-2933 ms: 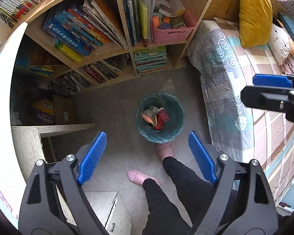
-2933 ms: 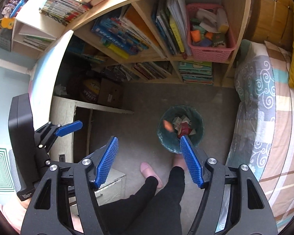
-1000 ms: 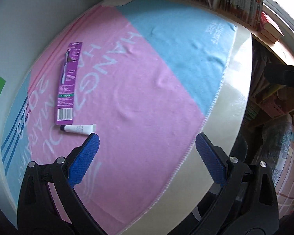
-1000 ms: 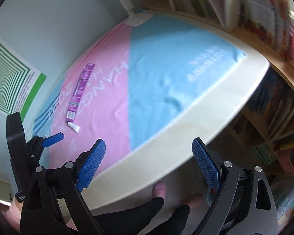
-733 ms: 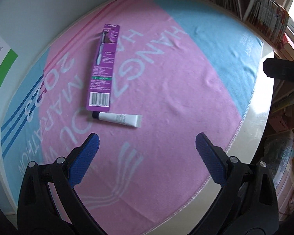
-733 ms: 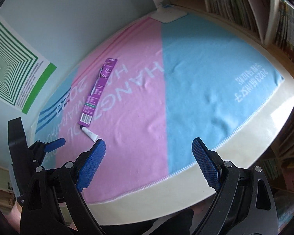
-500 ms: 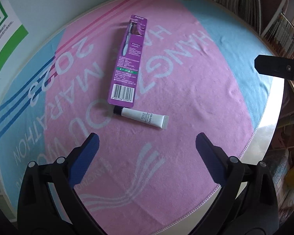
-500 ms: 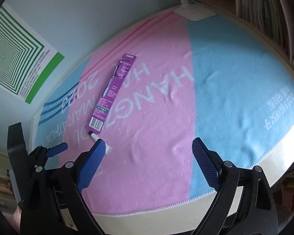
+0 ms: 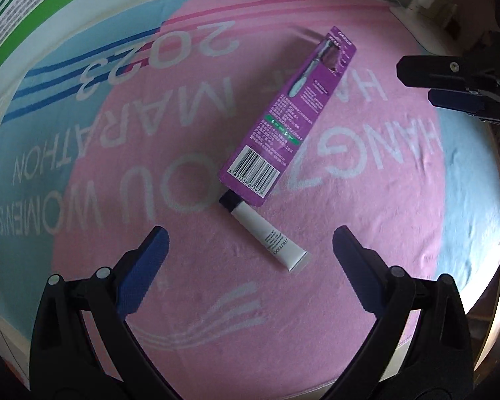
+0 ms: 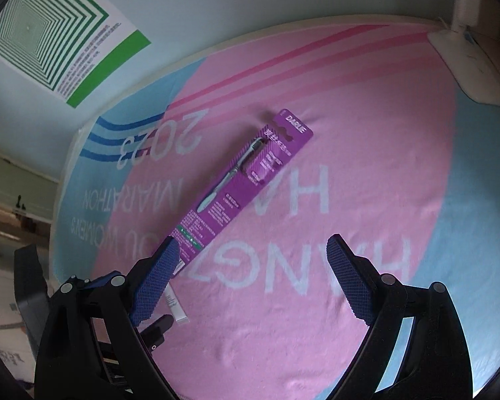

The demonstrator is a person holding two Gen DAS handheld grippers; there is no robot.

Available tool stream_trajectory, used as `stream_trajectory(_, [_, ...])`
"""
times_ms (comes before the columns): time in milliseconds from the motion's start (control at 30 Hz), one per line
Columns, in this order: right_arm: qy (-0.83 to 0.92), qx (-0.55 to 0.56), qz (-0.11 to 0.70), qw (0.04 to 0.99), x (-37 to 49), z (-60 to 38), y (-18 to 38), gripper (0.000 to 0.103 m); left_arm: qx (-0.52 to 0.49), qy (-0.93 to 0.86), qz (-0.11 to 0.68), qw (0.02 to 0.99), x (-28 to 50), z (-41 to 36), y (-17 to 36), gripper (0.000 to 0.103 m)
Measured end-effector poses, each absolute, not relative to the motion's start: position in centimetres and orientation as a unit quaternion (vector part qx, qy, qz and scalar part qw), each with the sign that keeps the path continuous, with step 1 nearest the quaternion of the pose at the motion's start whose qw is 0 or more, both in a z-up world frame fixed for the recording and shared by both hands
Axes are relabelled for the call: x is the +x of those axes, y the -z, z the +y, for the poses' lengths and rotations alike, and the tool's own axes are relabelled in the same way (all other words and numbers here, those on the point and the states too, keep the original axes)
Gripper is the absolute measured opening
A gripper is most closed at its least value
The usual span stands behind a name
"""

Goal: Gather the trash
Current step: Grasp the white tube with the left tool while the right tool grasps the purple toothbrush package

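Note:
A purple toothbrush package (image 9: 290, 116) lies diagonally on a pink and blue towel (image 9: 150, 173). A small white tube with a dark cap (image 9: 266, 233) lies at the package's barcode end, its cap partly under the card. My left gripper (image 9: 250, 243) hovers open right over the tube, nothing between its fingers. In the right wrist view the same purple package (image 10: 243, 180) runs up from my open right gripper (image 10: 251, 260), whose left finger covers the package's lower end. A bit of the white tube (image 10: 176, 310) shows beside that finger.
The towel covers a round cream table (image 9: 3, 100) set against a pale wall. A green-striped poster (image 10: 53, 30) hangs on the wall. A white flat device (image 10: 466, 63) sits at the table's far right. The right gripper's black body (image 9: 456, 83) juts in at the left view's right edge.
Both grippers swung from the trash bin on the floor up to the table, then moved in closer over the purple package and the white tube. Both stay open.

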State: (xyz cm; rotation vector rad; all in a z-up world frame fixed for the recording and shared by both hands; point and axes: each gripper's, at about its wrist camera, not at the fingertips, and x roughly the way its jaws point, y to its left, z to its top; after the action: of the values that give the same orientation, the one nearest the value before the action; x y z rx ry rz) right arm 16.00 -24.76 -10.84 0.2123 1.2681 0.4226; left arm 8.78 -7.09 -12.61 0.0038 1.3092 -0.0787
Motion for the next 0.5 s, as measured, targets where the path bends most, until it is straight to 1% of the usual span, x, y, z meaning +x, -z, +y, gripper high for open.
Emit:
stream_trajectory(133, [-0.218,0.073,0.597,0.769,18.8,-23.9,11.8,0.089,-0.043,-0.001,0.615,0.787,9.1,-7.0,13.2,0.096])
stream_trajectory(200, [-0.228,0.065,0.602,0.763,19.9,-23.4,12.2,0.092,-0.055,-0.016,0.618,0.784,9.2,-7.0,13.5,0.096])
stream_trajectory(433, [-0.249,0.048,0.624,0.74,22.8,-21.8,14.0,0.092,-0.097,-0.051,0.626,0.772,9.4,-6.7,14.7,0.095])
stream_trajectory(467, [-0.25,0.047,0.627,0.736,23.1,-21.5,14.3,0.092,-0.103,-0.052,0.627,0.77,9.3,-6.6,14.9,0.091])
stream_trajectory(500, [-0.249,0.045,0.63,0.734,23.3,-21.1,14.6,0.092,-0.107,-0.048,0.629,0.769,9.3,-6.6,15.2,0.08])
